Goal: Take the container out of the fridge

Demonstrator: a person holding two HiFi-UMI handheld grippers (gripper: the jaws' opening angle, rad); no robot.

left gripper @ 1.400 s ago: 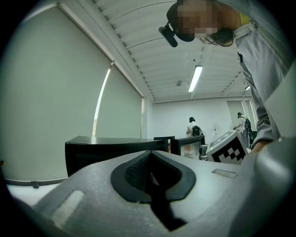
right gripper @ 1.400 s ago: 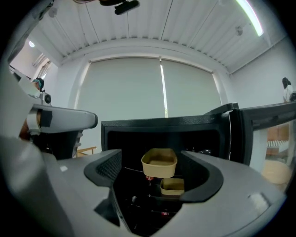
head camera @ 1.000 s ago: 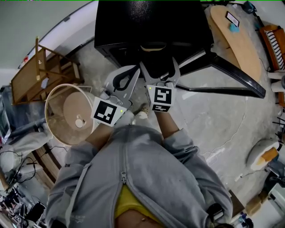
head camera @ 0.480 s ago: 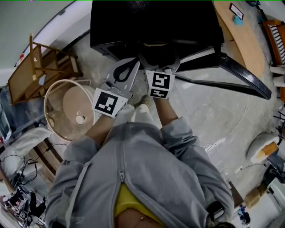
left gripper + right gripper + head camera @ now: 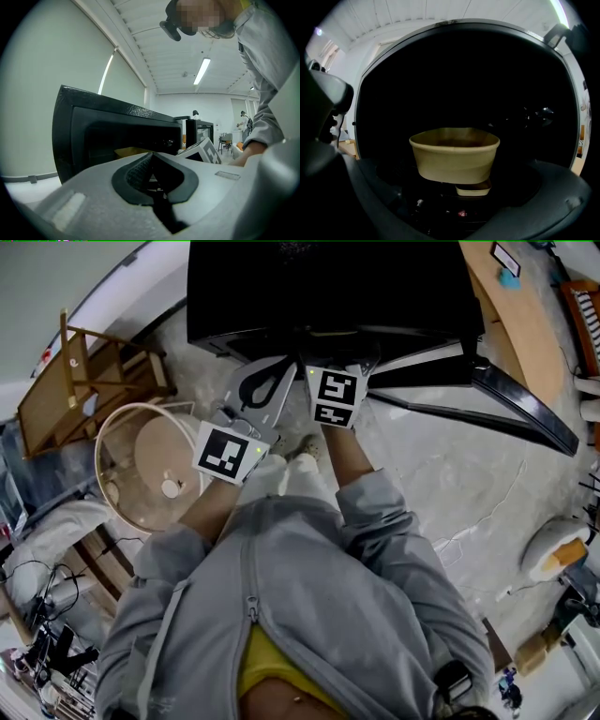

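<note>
A grey zip-front jacket [image 5: 309,592] with long sleeves is worn over a yellow garment [image 5: 267,667]. Black-and-white square markers are borne on the faces of the left cube [image 5: 225,453] and the right cube [image 5: 336,397].

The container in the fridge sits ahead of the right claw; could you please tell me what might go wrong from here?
1. The container has tapered walls that look thin; the right claw, jaws opening and not yet touching it, could squash it or slip off.
2. It sits atop a smaller tan tray, so pulling might tip it or drag the tray along.
3. The fridge interior is dark and tight; the claw may knock its frame.
</note>
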